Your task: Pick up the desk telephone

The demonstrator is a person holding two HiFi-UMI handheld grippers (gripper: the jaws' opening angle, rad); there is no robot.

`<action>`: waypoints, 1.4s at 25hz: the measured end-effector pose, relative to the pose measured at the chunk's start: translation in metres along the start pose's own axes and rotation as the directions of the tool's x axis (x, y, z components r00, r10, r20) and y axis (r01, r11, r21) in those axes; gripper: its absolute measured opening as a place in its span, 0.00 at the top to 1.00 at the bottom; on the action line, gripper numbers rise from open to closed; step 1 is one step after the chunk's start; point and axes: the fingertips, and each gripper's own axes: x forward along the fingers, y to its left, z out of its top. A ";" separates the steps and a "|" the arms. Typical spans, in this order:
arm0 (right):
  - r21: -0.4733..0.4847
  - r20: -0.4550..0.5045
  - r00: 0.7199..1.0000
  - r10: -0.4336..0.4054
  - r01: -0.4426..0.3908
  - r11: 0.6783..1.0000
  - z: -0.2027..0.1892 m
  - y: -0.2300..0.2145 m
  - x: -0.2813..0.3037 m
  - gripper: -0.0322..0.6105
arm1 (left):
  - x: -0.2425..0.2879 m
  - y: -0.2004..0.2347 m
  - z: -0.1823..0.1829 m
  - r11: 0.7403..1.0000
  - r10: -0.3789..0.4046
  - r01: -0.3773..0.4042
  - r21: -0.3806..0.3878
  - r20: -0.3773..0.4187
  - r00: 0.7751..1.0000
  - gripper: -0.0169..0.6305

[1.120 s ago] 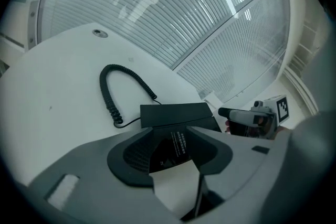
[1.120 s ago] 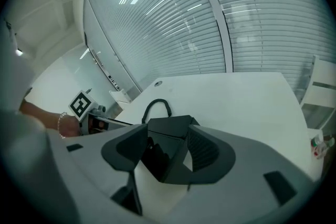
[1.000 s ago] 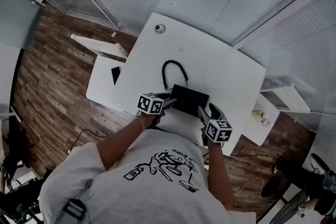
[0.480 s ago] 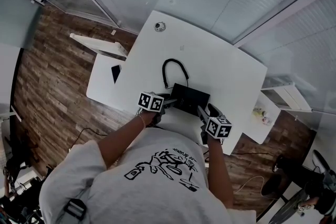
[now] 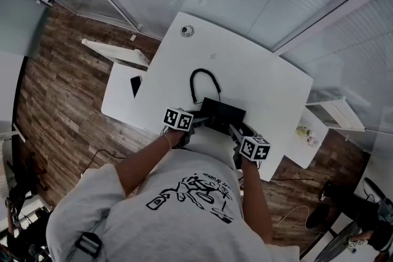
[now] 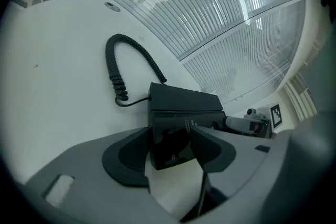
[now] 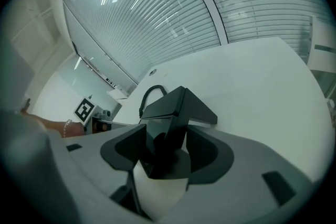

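The black desk telephone (image 5: 222, 113) lies on the white table (image 5: 264, 70), and its coiled cord (image 5: 201, 78) loops away from me. My left gripper (image 5: 198, 123) is at the phone's left end and my right gripper (image 5: 236, 132) at its right end. In the left gripper view the phone (image 6: 181, 113) reaches between the wide jaws of the left gripper (image 6: 170, 147), with the cord (image 6: 118, 68) beyond. In the right gripper view the phone (image 7: 170, 113) sits between the wide jaws of the right gripper (image 7: 163, 152). Neither pair of pads visibly presses on it.
A round grommet (image 5: 186, 33) is set in the table's far corner. A lower white side table (image 5: 120, 95) with a flat black thing (image 5: 136, 86) stands to the left. A white shelf (image 5: 334, 113) is at the right. Ribbed glass walls close off the far side.
Both grippers have shifted slightly closer to the phone's ends and a little lower. The phone and cord lie where they were.
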 end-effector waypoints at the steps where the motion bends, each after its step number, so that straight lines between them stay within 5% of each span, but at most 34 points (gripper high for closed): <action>1: 0.003 0.001 1.000 -0.004 0.004 1.000 0.000 -0.001 0.000 0.61 | 0.000 0.000 0.000 1.000 0.000 0.000 0.002 -0.002 1.000 0.62; 16: 0.017 0.018 1.000 0.010 -0.011 1.000 0.009 0.007 -0.013 0.64 | -0.016 -0.015 0.005 0.999 0.019 -0.019 0.033 0.016 1.000 0.62; 35: -0.030 0.147 0.988 0.051 -0.047 0.998 0.071 0.042 -0.066 0.65 | -0.056 -0.075 0.054 0.994 0.032 -0.042 0.096 0.110 0.993 0.62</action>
